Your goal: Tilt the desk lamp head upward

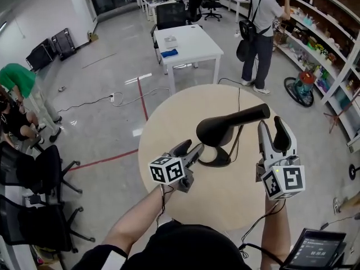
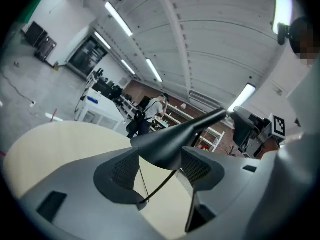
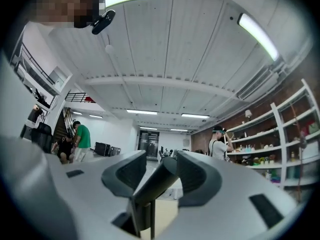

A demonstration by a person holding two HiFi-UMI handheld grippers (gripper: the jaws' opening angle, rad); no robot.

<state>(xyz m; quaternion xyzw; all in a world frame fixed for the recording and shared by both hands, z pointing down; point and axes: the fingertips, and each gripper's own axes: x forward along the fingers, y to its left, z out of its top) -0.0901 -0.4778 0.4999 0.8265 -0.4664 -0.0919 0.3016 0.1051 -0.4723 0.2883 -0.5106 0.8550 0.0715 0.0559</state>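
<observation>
Head view first: black-and-white square markers cover each gripper's cube [image 1: 167,171], and the print on a tablet [image 1: 315,251] at lower right is too small to read. The black lamp [image 1: 225,129] stands on the round table [image 1: 163,128], its long head stretched between the two grippers.

The left gripper [image 1: 191,149] has its jaws wide. Its own view puts the head's broad end between the tips, though I cannot tell whether they touch it.

The right gripper [image 1: 273,125] points up at the thin end, jaws fairly wide, with the dark bar of the lamp between them and close to one pad.

Only the head view shows the base and the cable [image 1: 238,103]. The right gripper view looks out to a person [image 3: 219,143] at the shelves [image 3: 280,134].
</observation>
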